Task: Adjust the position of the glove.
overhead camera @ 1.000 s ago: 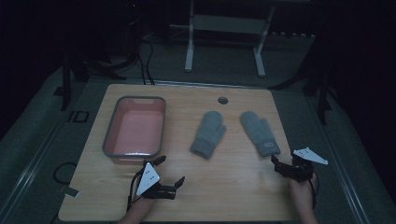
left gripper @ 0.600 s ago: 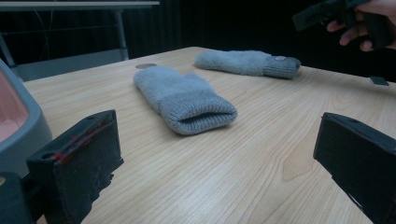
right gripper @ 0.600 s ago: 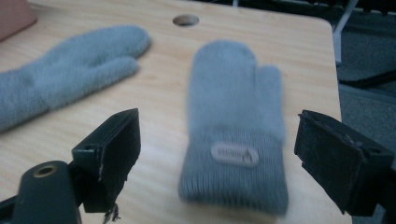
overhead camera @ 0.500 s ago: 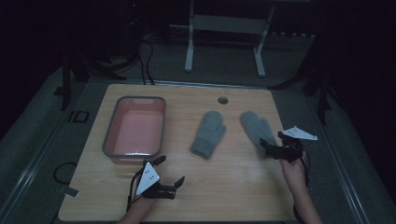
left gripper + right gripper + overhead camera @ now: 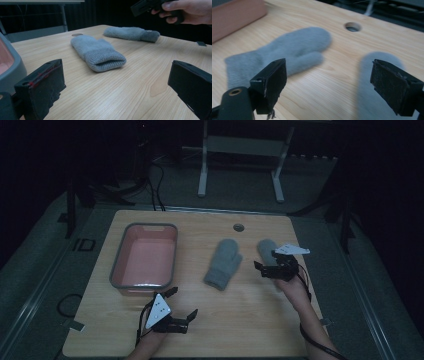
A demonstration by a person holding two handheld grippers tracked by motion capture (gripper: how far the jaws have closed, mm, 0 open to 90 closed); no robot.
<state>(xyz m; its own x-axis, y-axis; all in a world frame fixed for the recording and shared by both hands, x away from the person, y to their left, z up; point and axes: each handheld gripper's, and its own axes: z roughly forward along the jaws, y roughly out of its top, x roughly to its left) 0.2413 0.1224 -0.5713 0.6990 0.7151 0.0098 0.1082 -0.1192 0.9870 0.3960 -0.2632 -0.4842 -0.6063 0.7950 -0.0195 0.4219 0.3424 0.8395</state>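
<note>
Two grey mittens lie flat on a pale wooden table (image 5: pixel 250 320); neither has been lifted. The right gripper (image 5: pixel 263 269) hovers over the right-hand mitten (image 5: pixel 266 248), its jaws spread wide and holding nothing. In the right gripper view that mitten (image 5: pixel 372 82) lies beneath and between the open jaws, blurred. The left-hand mitten (image 5: pixel 223 263) lies just beside it, apart from it, thumb pointing toward its partner and cuff toward the person. The left gripper (image 5: pixel 182 309) rests low near the table's front edge, jaws likewise wide and empty, well apart from both mittens.

Progress, as a judgement: the work is at its start. A grasp of the right-hand mitten appears to be in preparation (no contact can be confirmed). A grey-rimmed bin with a pink interior (image 5: pixel 145 260) stands at the left of the table, nothing visible in it; if it is the destination, both mittens remain to be moved.

The surface is light wood grain with a round cable hole (image 5: pixel 238 227) near the far edge. The surrounding room is dark, with grey flooring, a white stand (image 5: pixel 242 165) beyond the table, and cables on the floor.
</note>
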